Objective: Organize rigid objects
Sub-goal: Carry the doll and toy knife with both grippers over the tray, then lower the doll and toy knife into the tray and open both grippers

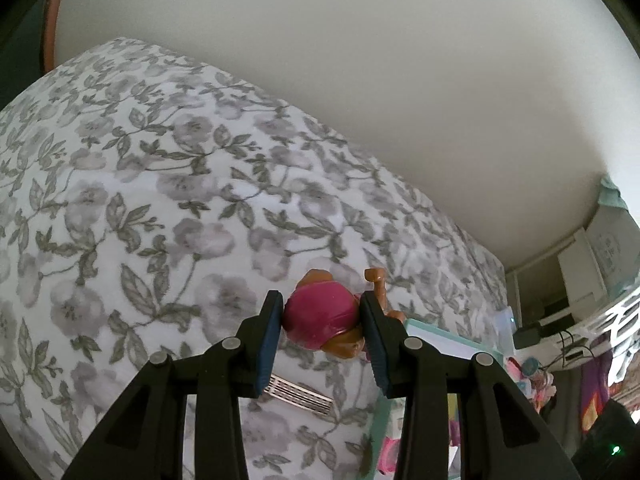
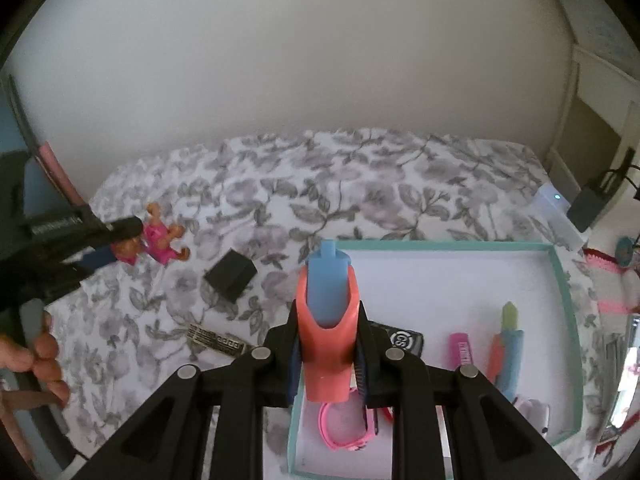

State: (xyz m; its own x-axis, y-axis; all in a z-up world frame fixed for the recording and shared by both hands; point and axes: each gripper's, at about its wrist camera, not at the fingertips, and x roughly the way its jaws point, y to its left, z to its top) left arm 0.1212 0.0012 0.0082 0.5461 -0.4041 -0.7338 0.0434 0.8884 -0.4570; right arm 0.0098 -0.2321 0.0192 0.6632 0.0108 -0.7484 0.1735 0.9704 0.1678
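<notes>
Floral bedspread [image 1: 160, 200] lies under both claws, each gripping a toy.

Each tool [image 1: 322, 320] is black plastic with silver rivets and ribbed dark-blue pads [image 1: 267, 344]; bare fingers [image 2: 44, 356] show.

Plain off-white wall [image 2: 280, 60], grey floral bedspread [image 1: 140, 200], white shelving [image 1: 580, 264] at right, soft daylight

- A home bedroom: a bed under a grey floral bedspread [image 2: 360, 184] stretches ahead of the right claw to a plain white wall [image 2: 300, 48].
- Toys lie on it: a pink-dressed doll figure [image 2: 164, 240] far left, a teal-rimmed box [image 2: 560, 276] directly below.
</notes>
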